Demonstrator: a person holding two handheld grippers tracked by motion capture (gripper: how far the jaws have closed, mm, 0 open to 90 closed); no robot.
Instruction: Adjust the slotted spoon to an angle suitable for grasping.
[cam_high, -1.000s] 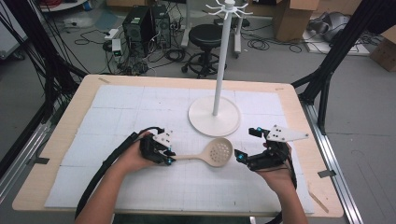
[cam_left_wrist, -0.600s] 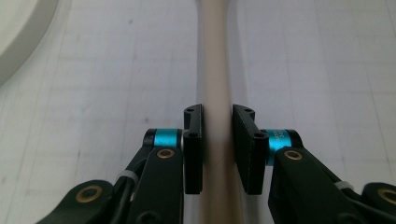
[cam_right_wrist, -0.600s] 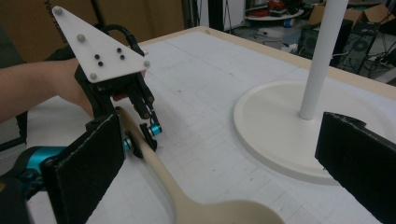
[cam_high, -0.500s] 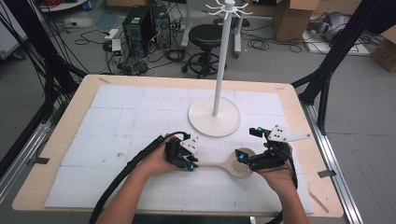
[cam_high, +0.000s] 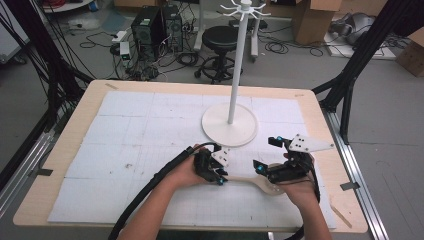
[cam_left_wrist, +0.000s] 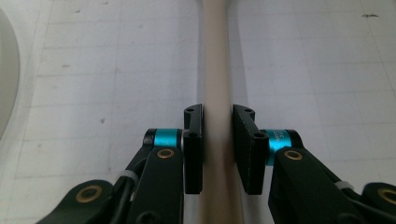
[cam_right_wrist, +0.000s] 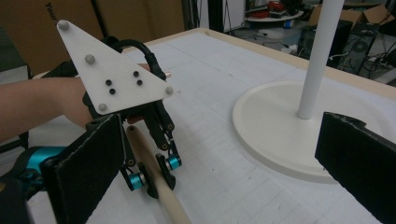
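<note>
high view, spoon: pale wooden slotted spoon (cam_high: 252, 180) lies flat at 6 o'clock on the table (cam_high: 95, 102), smooth round handle toward 9, broad head toward 3.
high view, left gripper (cam_high: 218, 177): black jaws closed on the spoon's handle.
high view, right gripper (cam_high: 259, 167): jaws spread wide over the spoon's head, clamping nothing.
high view, surroundings: white gridded paper mat (cam_high: 130, 125); white hook stand (cam_high: 230, 122), thin pole on a round disc base, at 12 o'clock of the spoon.
left gripper view: flat black pads (cam_left_wrist: 194, 149) press both sides of the matte beige handle (cam_left_wrist: 217, 70), which runs toward 12.
right gripper view: rough black pads (cam_right_wrist: 91, 163) stand far apart; the other gripper's grey three-cornered plate (cam_right_wrist: 109, 70) sits at 10 o'clock; stand base (cam_right_wrist: 275, 130) at 3 o'clock.
</note>
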